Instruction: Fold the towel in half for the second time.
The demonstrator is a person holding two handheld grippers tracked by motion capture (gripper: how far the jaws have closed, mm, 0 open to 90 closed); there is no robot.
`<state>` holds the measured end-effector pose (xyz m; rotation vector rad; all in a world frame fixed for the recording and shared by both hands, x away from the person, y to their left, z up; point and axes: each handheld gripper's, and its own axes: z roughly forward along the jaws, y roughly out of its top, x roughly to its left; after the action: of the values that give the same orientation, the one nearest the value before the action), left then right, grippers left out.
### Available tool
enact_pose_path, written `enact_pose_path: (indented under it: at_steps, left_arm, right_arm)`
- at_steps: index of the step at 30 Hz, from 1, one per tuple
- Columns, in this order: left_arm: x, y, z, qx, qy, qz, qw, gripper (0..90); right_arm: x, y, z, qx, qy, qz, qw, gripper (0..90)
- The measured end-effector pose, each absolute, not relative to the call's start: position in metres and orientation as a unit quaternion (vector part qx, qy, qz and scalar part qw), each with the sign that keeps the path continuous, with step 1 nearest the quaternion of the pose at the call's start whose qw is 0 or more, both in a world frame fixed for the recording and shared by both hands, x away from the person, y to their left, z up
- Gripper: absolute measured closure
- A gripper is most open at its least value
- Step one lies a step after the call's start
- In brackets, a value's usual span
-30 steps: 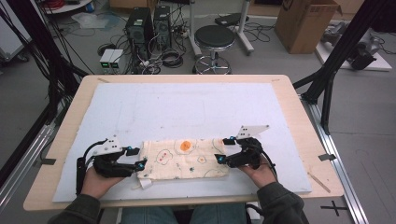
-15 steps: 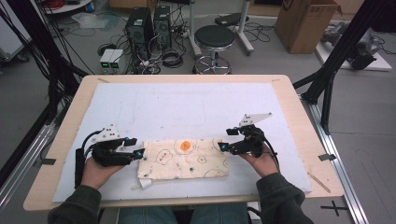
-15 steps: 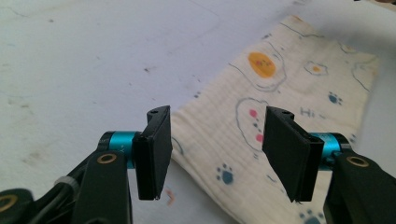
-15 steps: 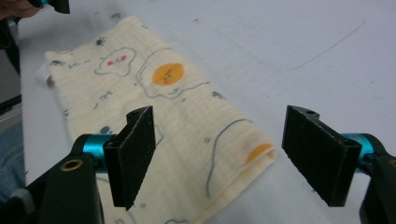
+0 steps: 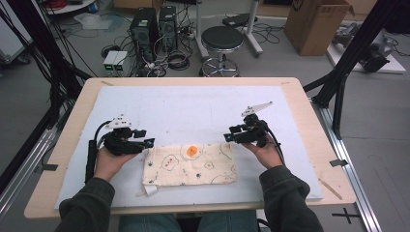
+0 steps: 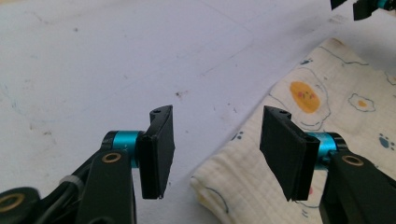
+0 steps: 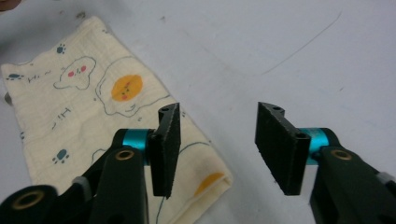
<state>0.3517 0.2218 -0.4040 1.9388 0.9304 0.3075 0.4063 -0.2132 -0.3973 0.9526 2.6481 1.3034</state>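
A folded cream cloth (image 5: 191, 163) printed with fried eggs and paw marks lies flat near the table's front edge. My left gripper (image 5: 148, 142) hovers open just off the cloth's far left corner, and in the left gripper view that corner (image 6: 219, 186) lies below the gap (image 6: 215, 149). My right gripper (image 5: 227, 137) is open above the far right corner. In the right gripper view the cloth (image 7: 93, 107) spreads to the left, its corner (image 7: 219, 179) under the gap (image 7: 215, 147). Neither gripper holds anything.
A white mat (image 5: 193, 111) covers most of the wooden table (image 5: 309, 111). A small white tag (image 5: 151, 190) sticks out at the cloth's near left corner. Beyond the table stand a stool (image 5: 222, 38), computer towers (image 5: 154, 24) and a cardboard box (image 5: 319, 24).
Both grippers have let go of the cloth's corners and lifted back and outward. The cloth now lies folded and still on the mat.
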Motion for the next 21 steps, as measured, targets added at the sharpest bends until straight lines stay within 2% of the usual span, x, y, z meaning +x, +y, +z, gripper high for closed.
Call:
enact_pose_path:
  at_steps: [13, 16, 20, 21]
  left_arm:
    - [0.368, 0.217, -0.424, 0.815, 0.393, 0.091, 0.417, 45.3]
    - [0.372, 0.215, -0.431, 0.819, 0.4, 0.065, 0.406, 46.6]
    - [0.371, 0.212, -0.435, 0.832, 0.388, 0.06, 0.391, 55.5]
    - [0.372, 0.214, -0.436, 0.834, 0.383, 0.049, 0.394, 61.9]
  right_arm:
    - [0.406, -0.213, -0.427, 0.317, 0.859, 0.402, -0.011, 60.3]
    - [0.407, -0.212, -0.432, 0.318, 0.86, 0.398, -0.02, 60.3]
    - [0.408, -0.21, -0.436, 0.312, 0.862, 0.399, -0.031, 64.9]
    - [0.408, -0.209, -0.437, 0.307, 0.864, 0.397, -0.033, 66.3]
